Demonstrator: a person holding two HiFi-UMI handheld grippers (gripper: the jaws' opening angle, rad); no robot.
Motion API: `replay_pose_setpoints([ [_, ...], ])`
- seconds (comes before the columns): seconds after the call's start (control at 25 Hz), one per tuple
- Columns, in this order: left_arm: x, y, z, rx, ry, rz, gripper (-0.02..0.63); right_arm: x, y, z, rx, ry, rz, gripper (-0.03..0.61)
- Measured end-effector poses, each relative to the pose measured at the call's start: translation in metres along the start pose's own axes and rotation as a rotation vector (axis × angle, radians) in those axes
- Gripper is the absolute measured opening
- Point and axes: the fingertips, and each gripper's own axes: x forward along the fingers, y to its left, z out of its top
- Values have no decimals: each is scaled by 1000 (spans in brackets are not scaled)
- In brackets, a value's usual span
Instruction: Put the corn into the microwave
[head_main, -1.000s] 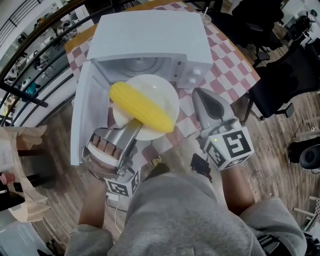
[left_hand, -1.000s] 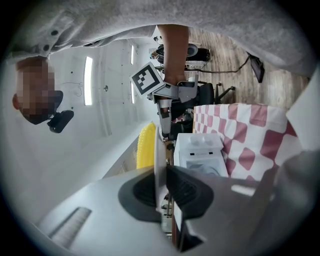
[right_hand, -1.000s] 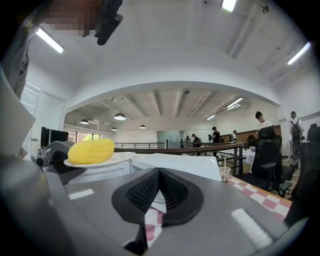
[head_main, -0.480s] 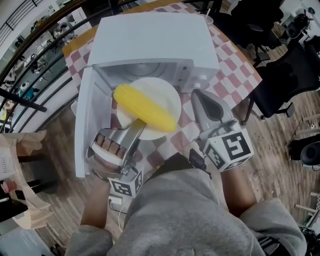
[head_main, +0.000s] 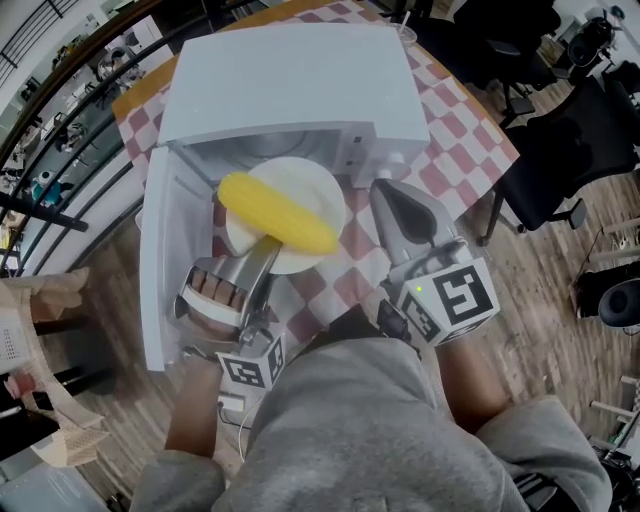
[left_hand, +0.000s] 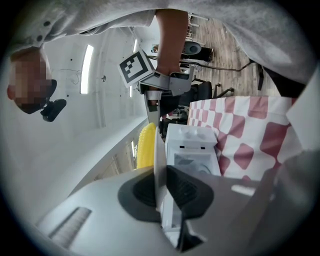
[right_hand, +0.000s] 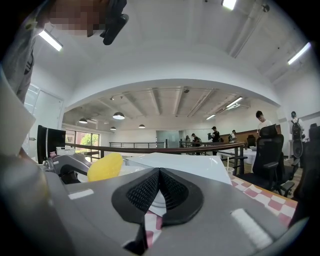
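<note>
Item: corn (head_main: 278, 213), lying across a white plate (head_main: 300, 178) that is hanging at the mouth of the microwave (head_main: 290, 80), not yet fully inside. The door (head_main: 158, 270) is standing open toward the counter's left edge. The left tongs (head_main: 266, 245) are pinching the plate's near rim. The right tongs (head_main: 385, 192) are sitting closed and empty just beside the plate, over the checked counter (head_main: 462, 150). Remaining, as judged: sliding the plate in, releasing it, shutting the door. Writing: none is showing legibly, only square markers on the tongs' cubes
</note>
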Motion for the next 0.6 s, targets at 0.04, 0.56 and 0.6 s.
replay_pose_setpoints([
  [0.04,3,-2,-1,-2,5,-1,31,1,0,0,0,0,5,-2],
  [0.56,52,-53,-30,-26,111,-68,35,30,-6,-8,31,6,66,-2],
  [0.6,56,-57,-34,-27,116,-73,35,33,-8,-8,29,9,66,-2],
])
